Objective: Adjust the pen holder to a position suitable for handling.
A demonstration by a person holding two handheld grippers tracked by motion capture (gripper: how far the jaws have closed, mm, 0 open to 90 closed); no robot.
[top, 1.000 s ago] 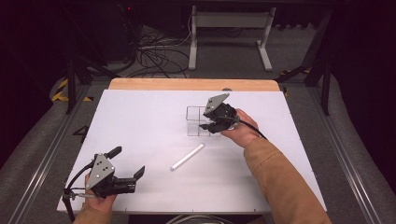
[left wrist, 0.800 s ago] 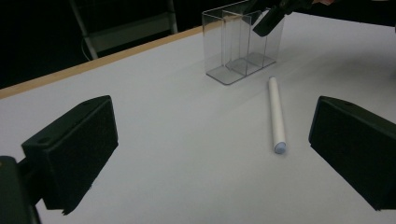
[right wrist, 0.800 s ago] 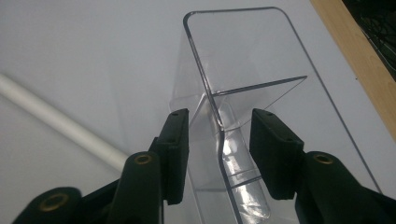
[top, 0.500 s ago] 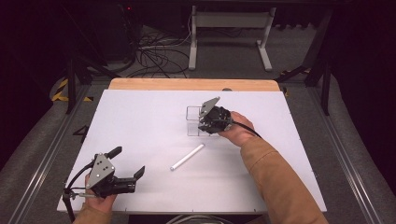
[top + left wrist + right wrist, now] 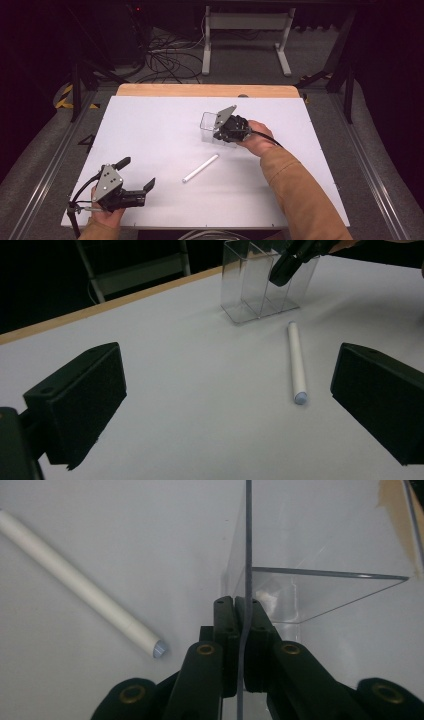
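A clear plastic box (image 5: 209,125) with upright dividers stands right of the table's centre, and is also seen as the box (image 5: 260,285). My right gripper (image 5: 222,131) comes at it from the right and is shut on one thin wall of the box (image 5: 325,595); the wall runs between the closed jaws of that gripper (image 5: 239,602). A white tube (image 5: 200,168) lies flat on the table in front of the box, apart from it; it is the tube (image 5: 297,362) and the tube (image 5: 80,587). My left gripper (image 5: 137,172) rests open at the front left, with nothing between its jaws (image 5: 225,390).
The white table (image 5: 150,130) has a wooden strip (image 5: 200,90) along its far edge. Beyond it on the floor lie cables (image 5: 165,55) and the legs of a white stand (image 5: 245,40). Metal rails run along both sides of the table.
My right gripper has shifted slightly left and down against the box's wall. The left gripper and the white tube have stayed put.
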